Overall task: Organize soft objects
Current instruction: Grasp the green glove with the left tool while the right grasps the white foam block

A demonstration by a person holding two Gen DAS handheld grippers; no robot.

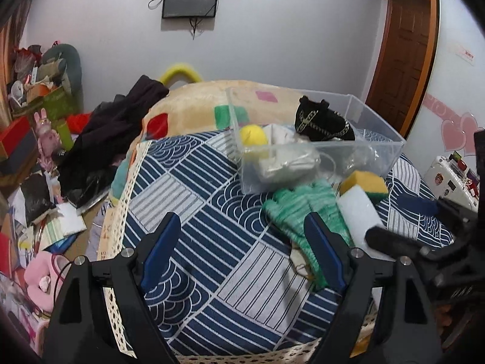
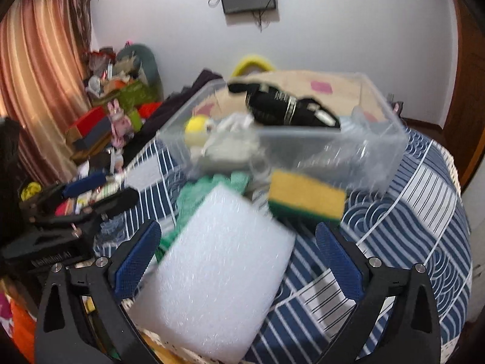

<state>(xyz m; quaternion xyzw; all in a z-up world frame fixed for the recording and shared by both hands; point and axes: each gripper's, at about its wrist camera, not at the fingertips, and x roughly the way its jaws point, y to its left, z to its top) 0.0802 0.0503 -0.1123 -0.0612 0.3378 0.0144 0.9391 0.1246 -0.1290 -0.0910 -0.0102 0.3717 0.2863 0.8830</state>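
White foam block (image 2: 212,276) is seen lying on the bedspread (image 2: 409,212), directly ahead of the right gripper (image 2: 236,242) and between its two blue pads, which are spread wide apart with nothing clamped. Whether the pads touch the block cannot be told; the view is blurred. Just beyond the block, ahead and slightly right, a yellow sponge with a green base (image 2: 306,197) is found, and further ahead the clear plastic bin (image 2: 379,154) is set, with a black pouch (image 2: 288,109), a yellow ball (image 2: 195,127) and some pale cloth already inside.

Over on the left gripper (image 1: 245,242), the jaws are likewise held open and empty above the bedspread. A green knitted glove (image 1: 300,212) is spotted at its right finger, with the foam block (image 1: 357,215) and the sponge (image 1: 363,183) beyond that to the right.

The block is judged very light and squashy, with a slightly slick skin, so it is likely to be dented and not broken under pressure. A hold across its narrower sides, near the middle, is called for; a corner pinch may let it pivot or slip out. The glove is limp and is best pinched at a bunched fold.
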